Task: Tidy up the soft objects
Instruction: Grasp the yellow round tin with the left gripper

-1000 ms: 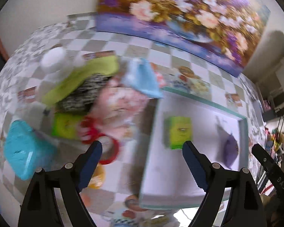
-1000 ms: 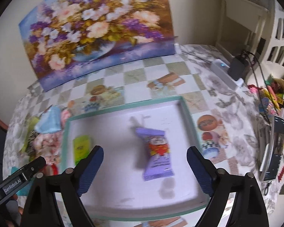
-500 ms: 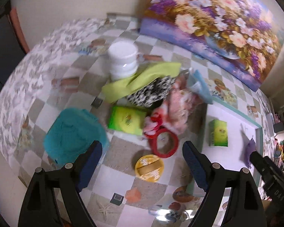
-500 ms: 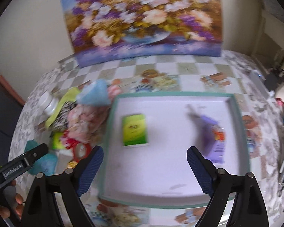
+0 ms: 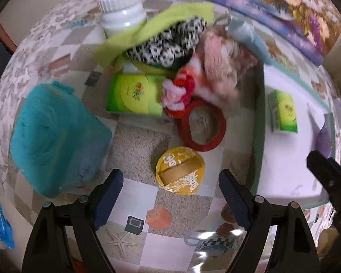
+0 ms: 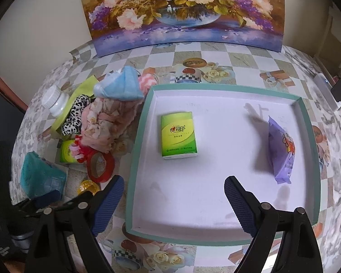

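Left tool (image 5: 169, 190) just below gold tin (image 5: 180, 170)

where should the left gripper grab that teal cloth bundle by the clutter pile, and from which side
Take the teal cloth bundle from above, across its narrower middle. It lies flat and apart from the pile, with bare tablecloth around it, so the open left gripper can straddle it and pinch the soft bulk.

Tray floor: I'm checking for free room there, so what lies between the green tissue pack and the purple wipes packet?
Nothing: the right wrist view shows bare white tray floor between the green tissue pack and the purple wipes packet.
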Demonstrator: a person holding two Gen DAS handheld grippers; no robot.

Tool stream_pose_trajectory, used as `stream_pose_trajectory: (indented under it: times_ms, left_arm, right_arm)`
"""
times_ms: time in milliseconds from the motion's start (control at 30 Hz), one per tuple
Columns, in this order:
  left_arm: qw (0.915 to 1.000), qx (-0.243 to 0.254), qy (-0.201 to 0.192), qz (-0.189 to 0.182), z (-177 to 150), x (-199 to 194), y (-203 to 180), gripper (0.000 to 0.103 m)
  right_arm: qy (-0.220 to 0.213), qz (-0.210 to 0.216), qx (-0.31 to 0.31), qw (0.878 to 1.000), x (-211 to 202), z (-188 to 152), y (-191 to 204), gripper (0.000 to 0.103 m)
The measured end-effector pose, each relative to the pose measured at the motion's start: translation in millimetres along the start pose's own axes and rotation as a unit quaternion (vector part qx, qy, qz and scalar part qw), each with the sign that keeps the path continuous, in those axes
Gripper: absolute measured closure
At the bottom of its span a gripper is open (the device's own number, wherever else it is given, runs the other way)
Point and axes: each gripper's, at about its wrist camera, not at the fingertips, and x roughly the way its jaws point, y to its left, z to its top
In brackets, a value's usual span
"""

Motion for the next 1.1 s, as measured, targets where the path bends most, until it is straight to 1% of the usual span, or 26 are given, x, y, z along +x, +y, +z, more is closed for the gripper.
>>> stream_pose_trajectory:
  times_ms: [133, 200, 300, 433, 533, 567, 600, 667, 800, 933, 1100]
  left_arm:
    - [0.9999, 0.002, 0.015, -0.005, -2.1, 13.3, -1.5, 0.017]
    - [0.9998, 0.006, 0.021, -0.001, -3.7, 18.9, -3.8, 0.024]
    - [0.9994, 0.007, 0.034, -0.006, -3.5, 29.6, -5.7, 0.030]
    - [0.9993, 0.020, 0.024, 0.020, -11.4, 34.7, -12.5, 0.031]
    - [0.9992, 0.025, 0.019, 0.024, -10.2, 35.7, -16.3, 0.034]
    - [0.9992, 0.026, 0.017, 0.024, -10.8, 35.5, -17.1, 0.037]
    - [0.9993, 0.027, 0.016, 0.021, -11.5, 34.7, -17.8, 0.043]
    - [0.9993, 0.032, 0.015, 0.014, -12.5, 31.4, -18.4, 0.053]
    - [0.9995, 0.025, 0.018, 0.004, -6.3, 23.6, -20.0, 0.055]
    - [0.9993, 0.010, 0.020, -0.030, -2.9, 18.6, -13.9, 0.055]
    - [0.9992, 0.012, 0.002, -0.037, 6.3, 5.4, -13.8, 0.055]
  right_arm:
    - [0.008, 0.001, -0.004, 1.000, 5.4, -1.0, 1.8, 0.011]
    - [0.011, 0.001, -0.006, 1.000, 6.8, -1.5, 2.2, 0.011]
    - [0.011, 0.001, -0.005, 1.000, 6.8, -1.9, 1.6, 0.011]
    - [0.011, 0.001, -0.004, 1.000, 7.4, -1.6, 0.4, 0.011]
    - [0.013, 0.000, -0.003, 1.000, 8.5, -1.4, 0.1, 0.011]
    - [0.013, -0.001, -0.003, 1.000, 8.5, -1.3, 0.1, 0.011]
    - [0.013, -0.001, -0.004, 1.000, 8.5, -1.6, 0.0, 0.011]
    - [0.013, -0.002, -0.004, 1.000, 8.6, -1.5, 0.2, 0.011]
    - [0.013, -0.002, -0.003, 1.000, 9.0, -1.7, 0.1, 0.011]
    - [0.014, -0.004, -0.003, 1.000, 10.1, -0.9, -0.3, 0.011]
    - [0.009, -0.004, -0.003, 1.000, 9.0, 0.9, -0.8, 0.011]
